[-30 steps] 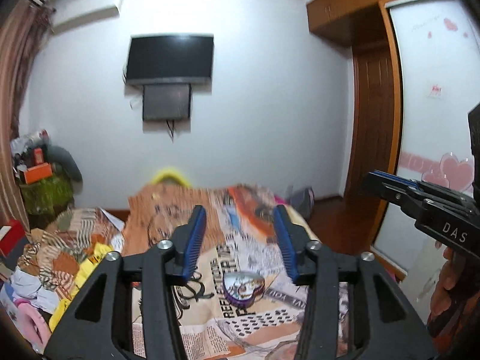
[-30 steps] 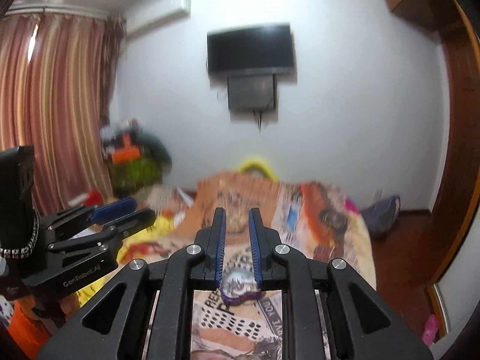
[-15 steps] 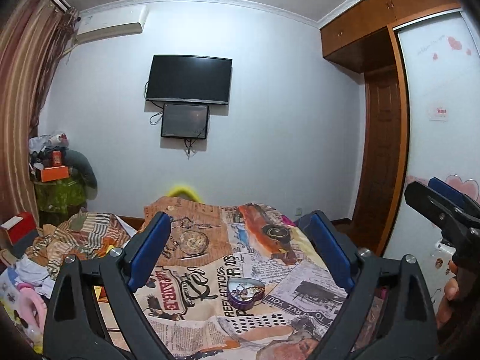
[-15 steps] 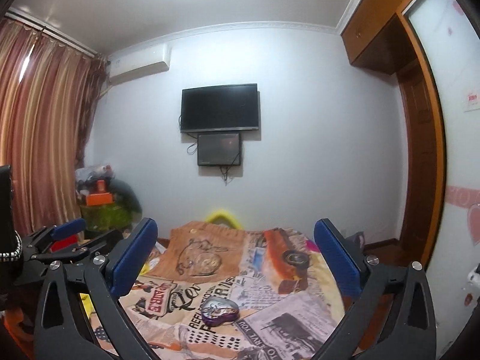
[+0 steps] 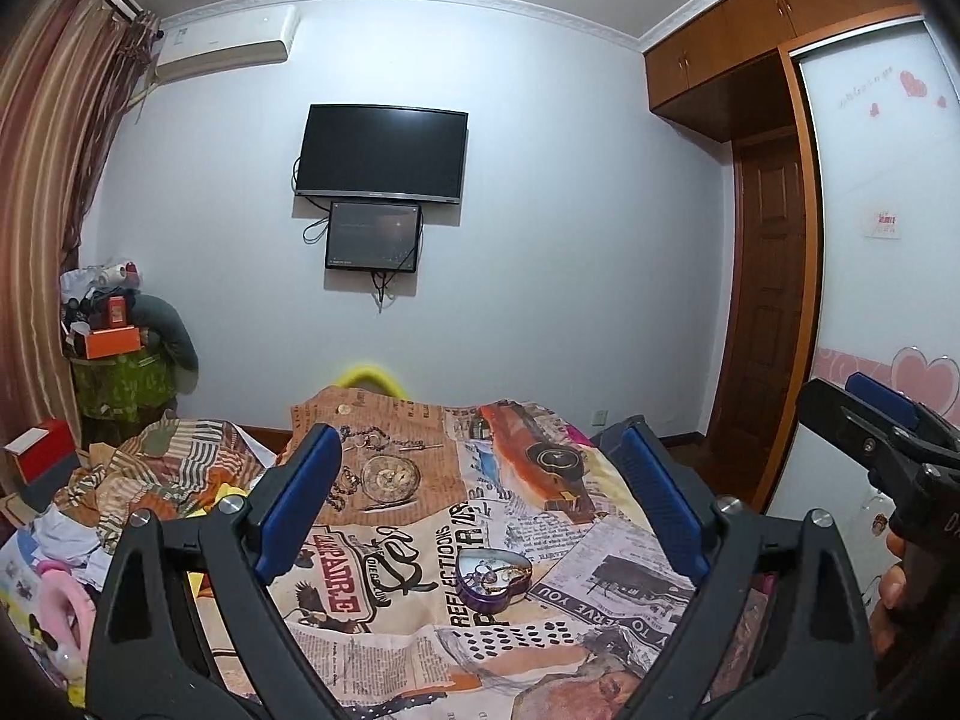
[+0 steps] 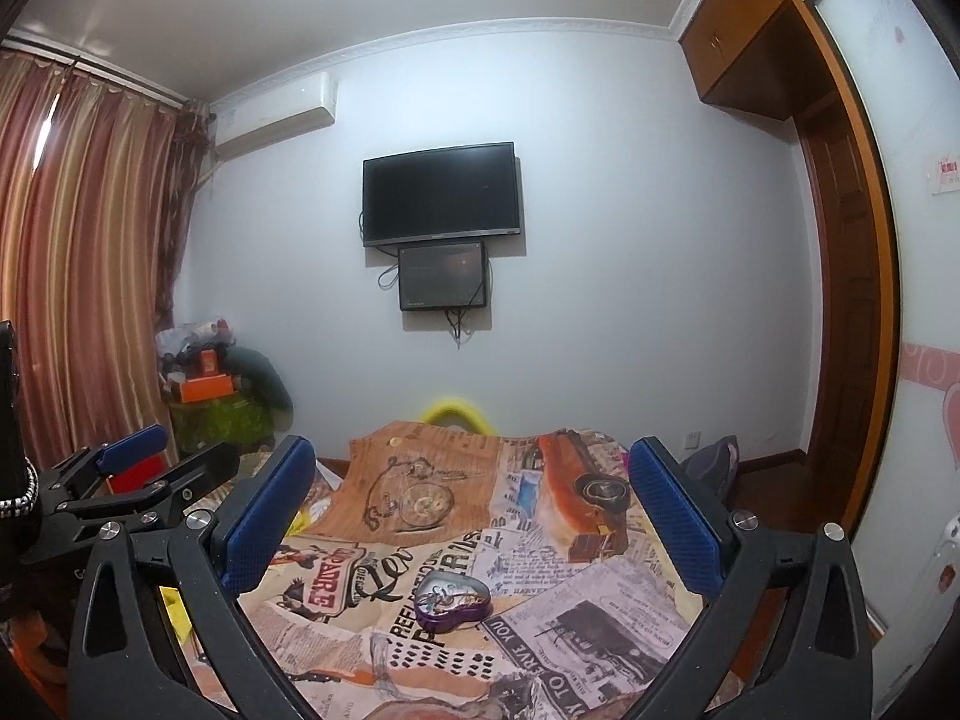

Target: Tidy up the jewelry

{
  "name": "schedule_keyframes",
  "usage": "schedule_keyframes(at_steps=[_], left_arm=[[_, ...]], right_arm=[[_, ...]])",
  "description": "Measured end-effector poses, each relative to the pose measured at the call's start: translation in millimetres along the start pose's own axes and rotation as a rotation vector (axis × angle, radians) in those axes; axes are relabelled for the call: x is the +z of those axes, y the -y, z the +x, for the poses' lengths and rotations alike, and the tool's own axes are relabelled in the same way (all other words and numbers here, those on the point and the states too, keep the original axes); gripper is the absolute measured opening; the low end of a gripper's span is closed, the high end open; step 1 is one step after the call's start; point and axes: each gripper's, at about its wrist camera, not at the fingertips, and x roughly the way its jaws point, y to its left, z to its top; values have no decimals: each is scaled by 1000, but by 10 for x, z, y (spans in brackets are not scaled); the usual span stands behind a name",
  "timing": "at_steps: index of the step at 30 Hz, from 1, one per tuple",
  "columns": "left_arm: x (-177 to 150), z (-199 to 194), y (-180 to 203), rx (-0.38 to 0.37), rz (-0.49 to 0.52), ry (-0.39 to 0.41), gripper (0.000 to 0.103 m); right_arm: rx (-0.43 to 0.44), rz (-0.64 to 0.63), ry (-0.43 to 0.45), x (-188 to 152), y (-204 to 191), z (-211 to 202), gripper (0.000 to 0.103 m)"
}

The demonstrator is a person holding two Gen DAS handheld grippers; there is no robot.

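A purple heart-shaped tin (image 5: 493, 577) lies open on the bed with jewelry inside; it also shows in the right wrist view (image 6: 454, 599). My left gripper (image 5: 480, 510) is wide open and empty, held above and behind the tin. My right gripper (image 6: 471, 519) is also wide open and empty, held above the tin. Each gripper shows at the edge of the other's view: the right one (image 5: 864, 420) and the left one (image 6: 150, 468).
The bed is covered by a newspaper-print spread (image 5: 420, 480). Crumpled clothes and bedding (image 5: 150, 474) lie at the left. A pile of boxes and bags (image 5: 114, 354) stands in the far left corner. A wardrobe door (image 5: 870, 300) is at the right.
Both grippers opened from nearly shut to wide open and rose and drew back from the tin. The tin has not moved.
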Motion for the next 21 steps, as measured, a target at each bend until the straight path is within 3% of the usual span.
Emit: schedule_keyframes(at_steps=[21], left_arm=[[-64, 110, 31, 9, 2, -31, 94]], right_arm=[[3, -8, -36, -52, -26, -1, 103]])
